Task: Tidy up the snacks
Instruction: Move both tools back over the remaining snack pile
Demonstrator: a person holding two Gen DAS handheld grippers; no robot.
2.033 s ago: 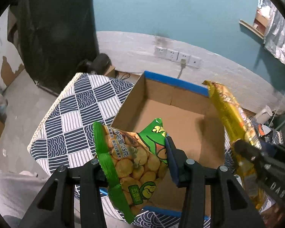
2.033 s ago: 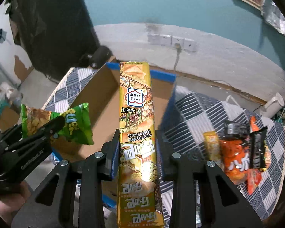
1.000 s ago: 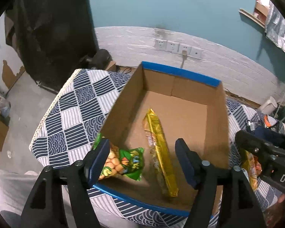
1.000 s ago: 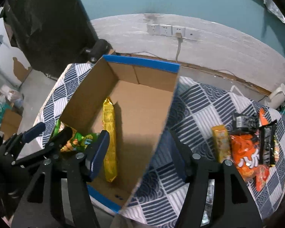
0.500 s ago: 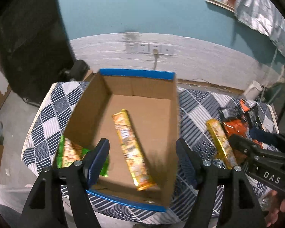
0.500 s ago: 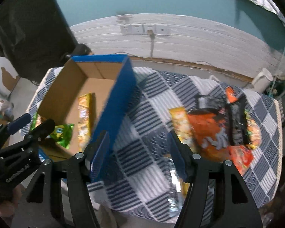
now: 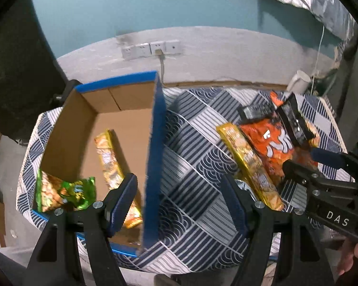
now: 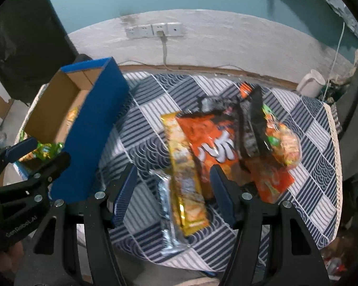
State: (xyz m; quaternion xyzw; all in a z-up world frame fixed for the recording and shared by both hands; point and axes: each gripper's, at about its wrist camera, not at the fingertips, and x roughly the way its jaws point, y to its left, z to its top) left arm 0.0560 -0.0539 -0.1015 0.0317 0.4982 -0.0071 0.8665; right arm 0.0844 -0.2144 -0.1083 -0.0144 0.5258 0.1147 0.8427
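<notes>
Both grippers were empty, jaws standing apart with nothing between the pads. The right gripper (image 8: 173, 191) hung above the near end of the long yellow snack pack (image 8: 185, 178), its jaws straddling that end without touching it. The left gripper (image 7: 179, 201) was over bare checked tablecloth (image 7: 193, 186), between the cardboard box (image 7: 155, 143) and the snack pile.

The step in hand appeared to be fetching the next snacks. To do it well, the right gripper should come straight down across the yellow pack's narrow width and close near its middle, so the long pack does not droop or swing when lifted. Beneath its near end lay a silvery wrapper (image 8: 165, 217) — the pads ought to take one item, not pinch both. The left gripper had farther to travel toward the pile and should stay clear of the box's blue wall.

The yellow pack was slim, glossy and lay flat, pointing away from the camera. Just beyond, touching it, sat an orange bag (image 8: 210, 140), overlapped by dark packets (image 8: 253, 124) — a loose heap. In the box, well apart, a second yellow pack (image 7: 109, 159) and a green bag (image 7: 64, 193) already rested.
</notes>
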